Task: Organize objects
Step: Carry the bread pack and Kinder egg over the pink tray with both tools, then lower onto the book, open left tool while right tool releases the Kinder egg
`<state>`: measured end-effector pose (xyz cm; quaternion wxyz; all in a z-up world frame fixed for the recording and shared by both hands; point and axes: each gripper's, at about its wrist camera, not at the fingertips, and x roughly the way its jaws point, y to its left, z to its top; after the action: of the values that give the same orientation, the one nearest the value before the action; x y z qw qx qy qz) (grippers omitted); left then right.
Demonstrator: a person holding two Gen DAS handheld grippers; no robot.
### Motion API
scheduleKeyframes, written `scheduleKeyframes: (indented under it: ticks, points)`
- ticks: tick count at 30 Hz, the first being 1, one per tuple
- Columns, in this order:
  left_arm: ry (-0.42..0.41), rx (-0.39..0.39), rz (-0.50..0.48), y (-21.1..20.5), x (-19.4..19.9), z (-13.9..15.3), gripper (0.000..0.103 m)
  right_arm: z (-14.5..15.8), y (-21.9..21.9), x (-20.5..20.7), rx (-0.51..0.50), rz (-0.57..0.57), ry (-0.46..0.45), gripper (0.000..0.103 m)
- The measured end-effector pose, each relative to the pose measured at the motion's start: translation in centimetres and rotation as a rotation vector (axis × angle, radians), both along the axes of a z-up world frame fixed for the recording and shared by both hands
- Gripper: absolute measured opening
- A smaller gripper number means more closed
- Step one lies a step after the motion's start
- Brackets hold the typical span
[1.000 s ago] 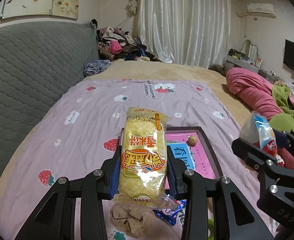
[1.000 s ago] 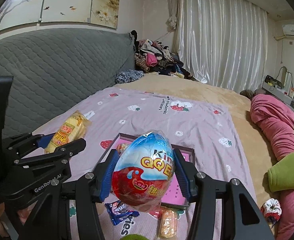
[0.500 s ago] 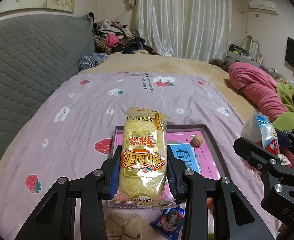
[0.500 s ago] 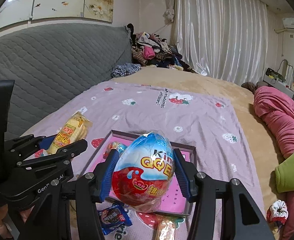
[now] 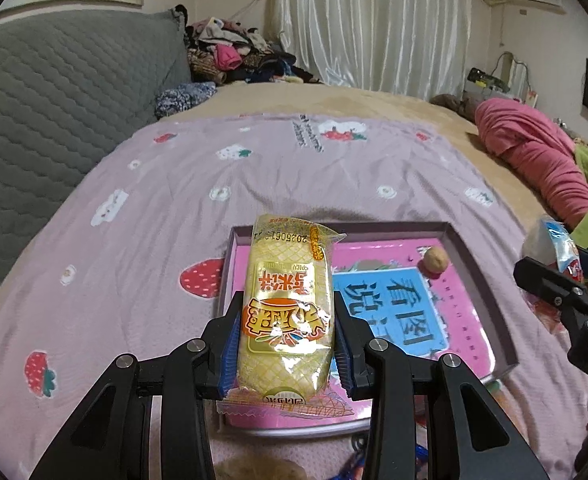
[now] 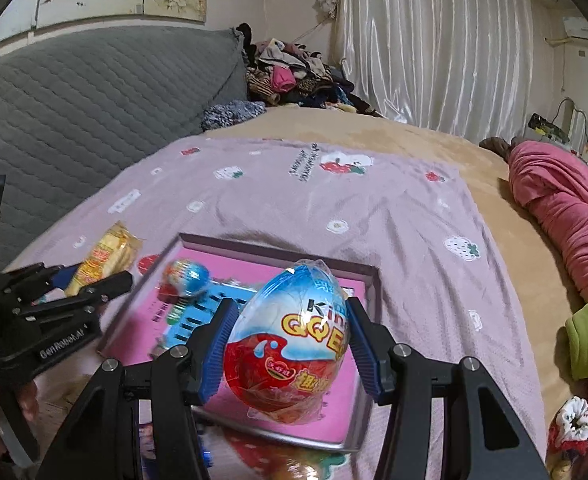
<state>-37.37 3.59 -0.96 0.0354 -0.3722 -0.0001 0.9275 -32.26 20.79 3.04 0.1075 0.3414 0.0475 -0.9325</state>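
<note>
The left gripper (image 5: 286,344) has its blue pads pressed against both sides of a yellow snack packet (image 5: 285,312), and the right gripper (image 6: 287,354) is likewise clamped on a foil-wrapped toy egg (image 6: 289,340); both loads hang just above the near end of the pink-lined tray (image 5: 490,312). This looks like the delivery step. Next, each hand should sink into the tray, clear of the small round nut (image 5: 434,259) at its far side, and let go.

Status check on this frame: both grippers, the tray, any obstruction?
Left gripper clamps yellow snack pack. Right gripper clamps wrapped egg. Both above pink tray. Small nut inside, path clear.
</note>
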Motion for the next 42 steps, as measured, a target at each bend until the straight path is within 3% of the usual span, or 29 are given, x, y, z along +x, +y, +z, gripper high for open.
scheduleKeyframes:
  ticks: [9, 17, 23, 27, 42]
  points:
    - [-0.028, -0.037, -0.028, 0.7, -1.4, -4.2, 0.040, -3.8, 1.4, -2.2, -0.016, -0.016, -0.032, 0.055]
    - [-0.052, 0.009, -0.051, 0.2, -2.5, -6.2, 0.040, -5.5, 1.8, -2.4, -0.035, -0.014, 0.044, 0.055]
    - [-0.101, 0.024, -0.074, 0.7, -3.2, -7.6, 0.040, -8.1, 1.5, -4.3, -0.030, 0.012, -0.031, 0.055]
    - [-0.127, 0.014, -0.064, 0.7, -3.6, -8.4, 0.040, -9.4, 1.1, -4.9, 0.031, 0.001, -0.063, 0.055]
    - [-0.168, 0.044, -0.065, 0.3, -4.4, -9.8, 0.041, -11.2, 1.3, -5.8, 0.077, -0.030, -0.103, 0.055]
